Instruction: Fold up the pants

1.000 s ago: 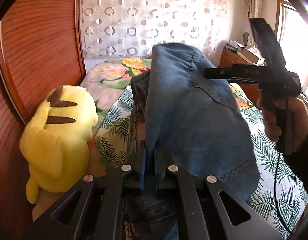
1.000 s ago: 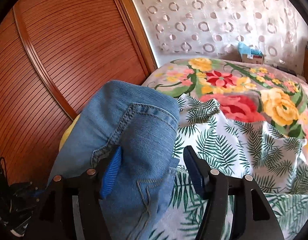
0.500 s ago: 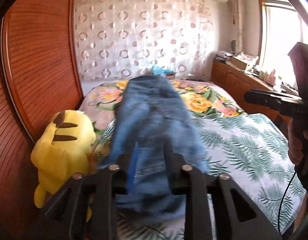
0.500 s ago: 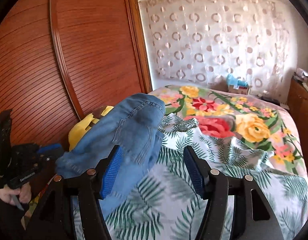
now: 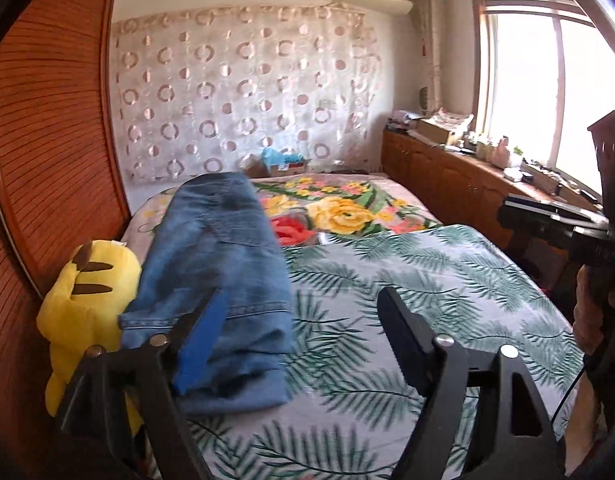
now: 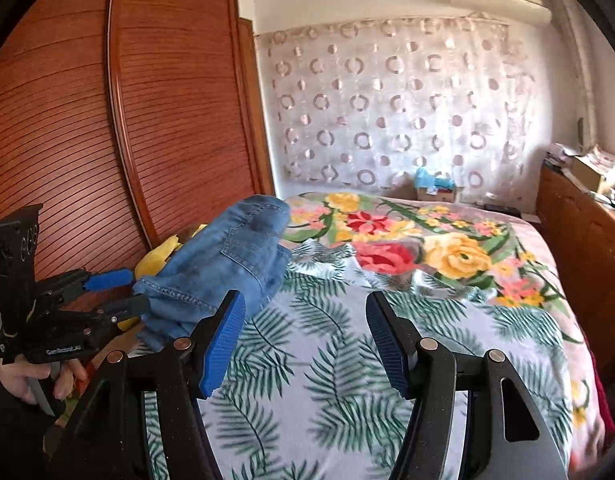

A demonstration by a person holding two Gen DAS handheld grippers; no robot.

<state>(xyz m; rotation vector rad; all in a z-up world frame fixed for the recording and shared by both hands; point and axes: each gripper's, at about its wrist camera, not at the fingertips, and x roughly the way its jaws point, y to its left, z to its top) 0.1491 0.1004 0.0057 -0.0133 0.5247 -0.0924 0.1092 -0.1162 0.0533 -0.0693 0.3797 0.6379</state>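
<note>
A bed (image 5: 427, 280) under a leaf-print sheet fills the room. The folded jeans (image 5: 215, 272) lie at its left edge, against a yellow plush toy (image 5: 83, 300). The left claw (image 5: 303, 328) is opening, pads off the denim; the right claw (image 6: 303, 340) gapes empty. The bundle could slump sideways and unfold, with the toy crowding it.

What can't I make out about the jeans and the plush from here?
- Jeans: near hem in the left wrist view, hidden behind the left gripper's blue finger.
- Plush: mostly hidden by jeans in the right wrist view.
- Fold layers underneath: hidden in both views.
</note>
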